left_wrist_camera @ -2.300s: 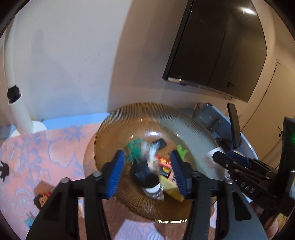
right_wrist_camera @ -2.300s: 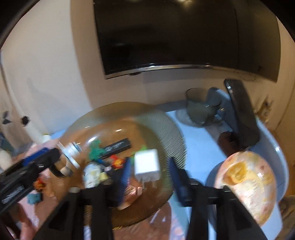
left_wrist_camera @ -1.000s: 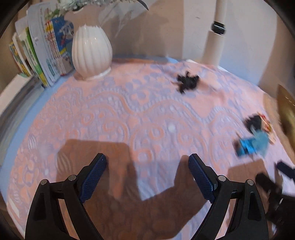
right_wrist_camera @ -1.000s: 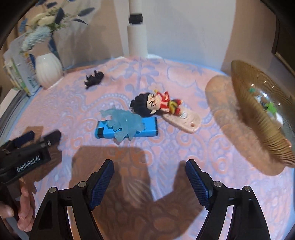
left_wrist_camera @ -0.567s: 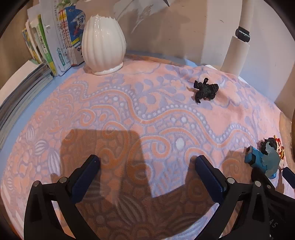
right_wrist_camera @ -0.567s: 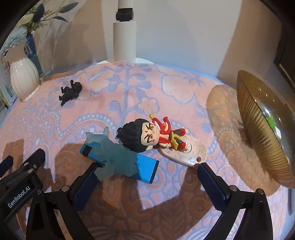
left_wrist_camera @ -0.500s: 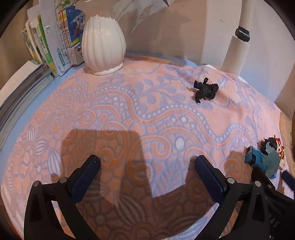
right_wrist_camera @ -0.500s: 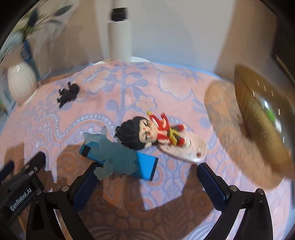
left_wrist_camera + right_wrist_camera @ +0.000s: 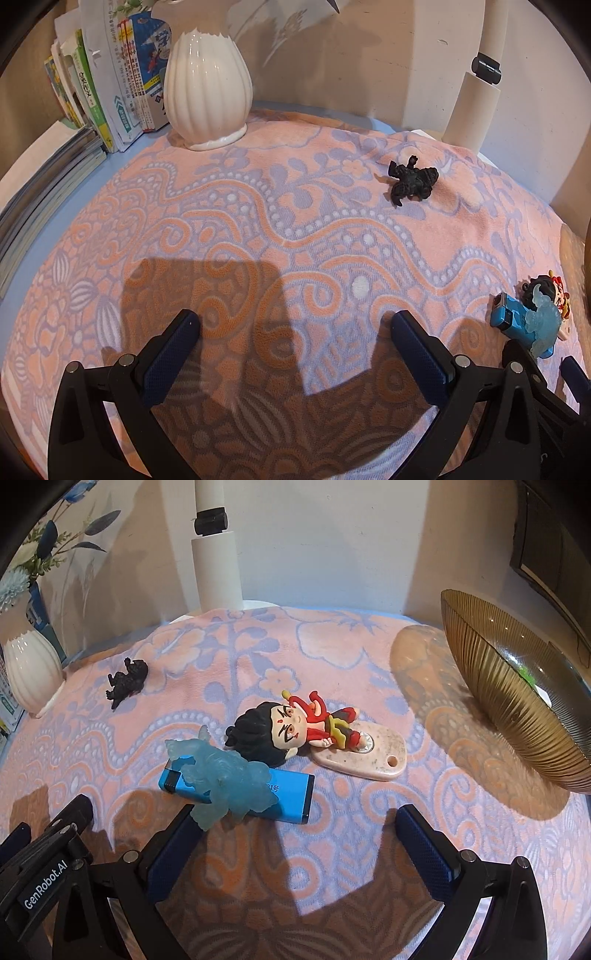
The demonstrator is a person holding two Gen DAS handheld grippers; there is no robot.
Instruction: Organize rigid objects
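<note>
We find both grippers — left gripper (image 9: 293,345) and right gripper (image 9: 297,836) — spread wide, empty, now over the cloth (image 9: 258,206), away from the bowl (image 9: 517,701). The doll (image 9: 291,729) lies beside the lighter (image 9: 288,794). Label reads "GenRobot.AI".

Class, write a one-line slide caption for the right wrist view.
Open right gripper above translucent blue figure, blue lighter, doll; amber bowl right.

My navy-padded black fingers (image 9: 173,845) sit over a peach cloth with lilac floral swirls (image 9: 332,646). On it: a bright blue rectangular lighter (image 9: 288,790), a translucent pale-blue creature figurine (image 9: 225,779), a black-haired doll in red (image 9: 280,727), a speckled pink oval base (image 9: 373,760), a small black figurine (image 9: 127,681) and a ribbed amber glass bowl (image 9: 517,709).
</note>
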